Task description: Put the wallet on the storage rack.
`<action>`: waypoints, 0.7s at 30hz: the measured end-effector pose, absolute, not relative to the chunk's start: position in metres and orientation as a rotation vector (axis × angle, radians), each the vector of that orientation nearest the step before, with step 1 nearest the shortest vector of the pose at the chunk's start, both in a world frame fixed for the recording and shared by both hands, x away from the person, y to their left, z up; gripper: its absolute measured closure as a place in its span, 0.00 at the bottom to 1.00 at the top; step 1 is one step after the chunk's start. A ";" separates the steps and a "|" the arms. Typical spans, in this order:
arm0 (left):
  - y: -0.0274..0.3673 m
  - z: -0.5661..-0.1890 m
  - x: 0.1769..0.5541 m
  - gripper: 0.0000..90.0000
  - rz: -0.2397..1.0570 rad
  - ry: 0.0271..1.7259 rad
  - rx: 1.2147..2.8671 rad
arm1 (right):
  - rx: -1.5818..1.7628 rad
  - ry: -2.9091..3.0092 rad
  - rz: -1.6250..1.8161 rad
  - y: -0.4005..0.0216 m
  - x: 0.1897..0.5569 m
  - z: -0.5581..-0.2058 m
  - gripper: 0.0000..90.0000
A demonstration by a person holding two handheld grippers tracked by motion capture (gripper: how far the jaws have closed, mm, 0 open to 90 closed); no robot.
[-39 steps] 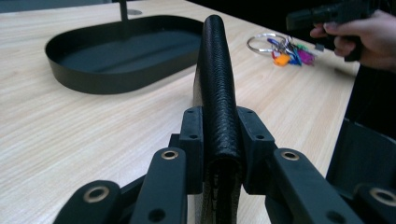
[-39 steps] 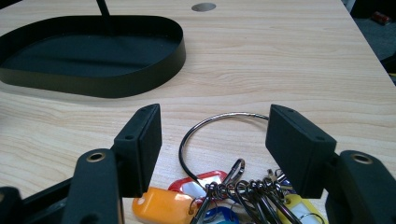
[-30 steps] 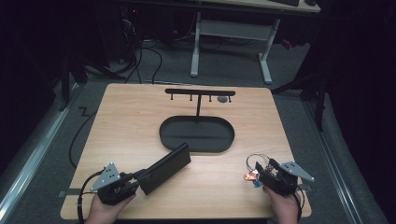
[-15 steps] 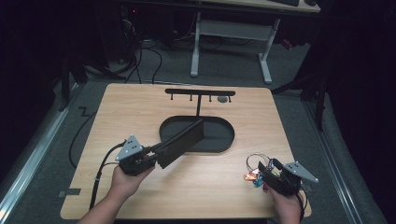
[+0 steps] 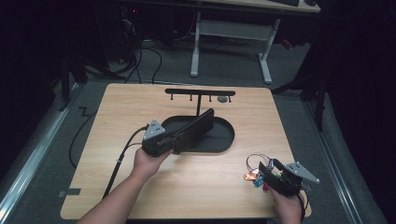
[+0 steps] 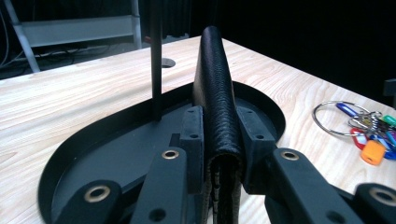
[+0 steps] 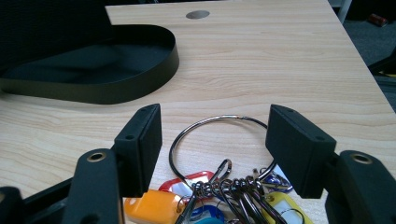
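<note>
My left gripper (image 5: pixel 180 140) is shut on a black leather wallet (image 5: pixel 196 127), held on edge and tilted above the left part of the black oval tray (image 5: pixel 225 142). In the left gripper view the wallet (image 6: pixel 215 93) sticks out between the jaws, next to the stand's thin black post (image 6: pixel 155 60). At the front right, my right gripper (image 5: pixel 261 172) rests low on the table, open. A metal key ring (image 7: pixel 219 120) with several coloured tags (image 7: pixel 149 205) lies between its jaws, and neither pad presses on it.
A black rail with small hooks (image 5: pixel 200 92) tops the post rising from the tray. A round grommet (image 5: pixel 223 99) sits in the tabletop behind it. Bare wood lies left of and in front of the tray. The table's right edge (image 5: pixel 285 154) is near the right gripper.
My left hand has carried the wallet from the table's front left corner forward and to the right, up over the tray. The right gripper and the keys have stayed put.
</note>
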State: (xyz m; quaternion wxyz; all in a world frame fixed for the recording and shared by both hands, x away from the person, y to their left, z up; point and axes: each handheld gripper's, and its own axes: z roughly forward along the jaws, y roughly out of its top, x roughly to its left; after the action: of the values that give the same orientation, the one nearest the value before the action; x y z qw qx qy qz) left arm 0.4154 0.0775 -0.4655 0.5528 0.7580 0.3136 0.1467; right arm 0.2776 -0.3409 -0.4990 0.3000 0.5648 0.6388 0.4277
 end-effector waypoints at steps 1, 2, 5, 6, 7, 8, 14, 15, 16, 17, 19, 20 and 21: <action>0.077 -0.466 0.415 0.83 0.347 0.741 1.792 | 1.499 1.696 1.135 -0.341 0.278 -0.499 0.40; 0.075 -0.466 0.418 0.83 0.350 0.744 1.799 | 1.501 1.694 1.136 -0.341 0.277 -0.499 0.40; 0.067 -0.468 0.427 0.83 0.357 0.754 1.813 | 1.494 1.697 1.136 -0.340 0.277 -0.498 0.40; 0.066 -0.469 0.429 0.83 0.358 0.758 1.812 | 1.498 1.697 1.137 -0.340 0.277 -0.499 0.40; 0.064 -0.469 0.431 0.83 0.356 0.764 1.811 | 1.497 1.699 1.137 -0.340 0.277 -0.499 0.40; 0.062 -0.470 0.433 0.83 0.356 0.768 1.816 | 1.497 1.700 1.135 -0.339 0.277 -0.499 0.40; 0.053 -0.473 0.438 0.83 0.351 0.781 1.821 | 1.497 1.711 1.135 -0.340 0.278 -0.500 0.40; 0.051 -0.475 0.438 0.83 0.351 0.783 1.825 | 1.502 1.711 1.136 -0.340 0.278 -0.500 0.40; 0.051 -0.476 0.438 0.83 0.355 0.783 1.821 | 1.502 1.711 1.136 -0.340 0.278 -0.500 0.40; 0.049 -0.476 0.438 0.82 0.355 0.790 1.812 | 1.502 1.711 1.136 -0.341 0.278 -0.501 0.40; 0.049 -0.477 0.438 0.82 0.358 0.788 1.811 | 1.502 1.710 1.136 -0.341 0.278 -0.501 0.40; 0.048 -0.477 0.438 0.82 0.366 0.786 1.813 | 1.503 1.711 1.138 -0.341 0.278 -0.500 0.40; 0.048 -0.477 0.438 0.81 0.366 0.788 1.812 | 1.501 1.712 1.139 -0.340 0.278 -0.500 0.40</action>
State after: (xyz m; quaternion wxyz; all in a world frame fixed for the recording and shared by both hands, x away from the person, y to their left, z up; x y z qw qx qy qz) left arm 0.4380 0.0481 -0.4768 0.5361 0.7612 0.3311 0.1537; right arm 0.2778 -0.3403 -0.5004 0.2935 0.5635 0.6430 0.4275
